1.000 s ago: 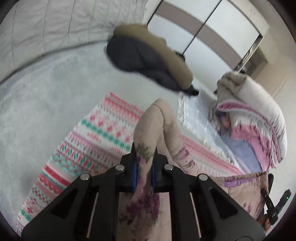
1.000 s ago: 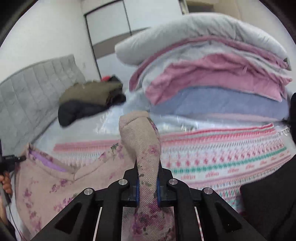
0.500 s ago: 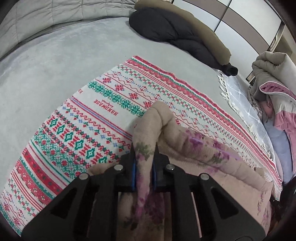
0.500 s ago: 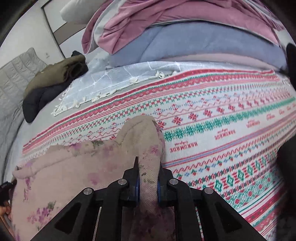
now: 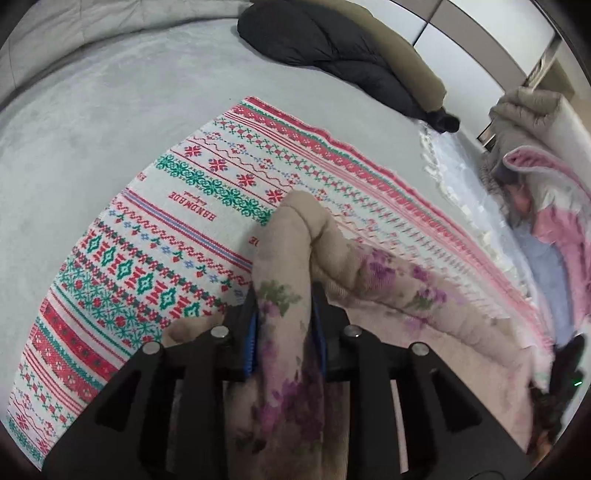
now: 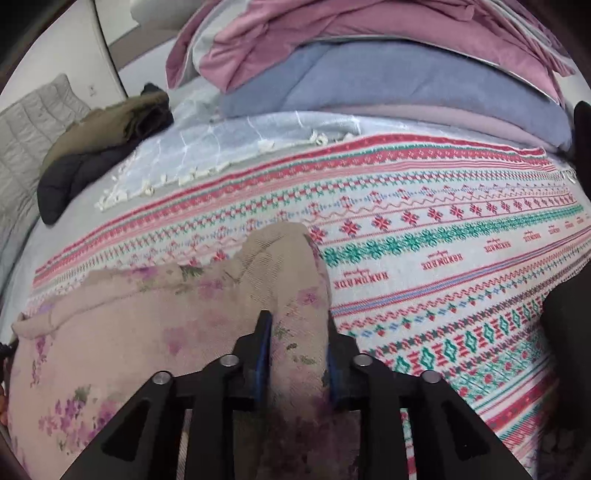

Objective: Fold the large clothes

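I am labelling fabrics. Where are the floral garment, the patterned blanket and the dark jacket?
floral garment (image 5: pixel 391 280), left wrist view, folded edge.
patterned blanket (image 6: pixel 443 258), right wrist view, lettered band.
dark jacket (image 5: pixel 314 33), left wrist view, puffy body.

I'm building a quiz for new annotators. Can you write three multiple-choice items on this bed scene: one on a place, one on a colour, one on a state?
1. Where is the dark jacket?
A. on the floral garment
B. on the bed, beyond the blanket
C. on top of the bedding pile

2. What is the base colour of the floral garment?
A. green
B. black
C. beige-pink

3. How does the patterned blanket lie?
A. spread flat
B. rolled up
C. hanging off a rail

Key:
1 B: it rests on the grey bed surface past the blanket's far edge.
2 C: it is beige-pink cloth with purple flowers.
3 A: its pattern bands run unbroken across the bed.
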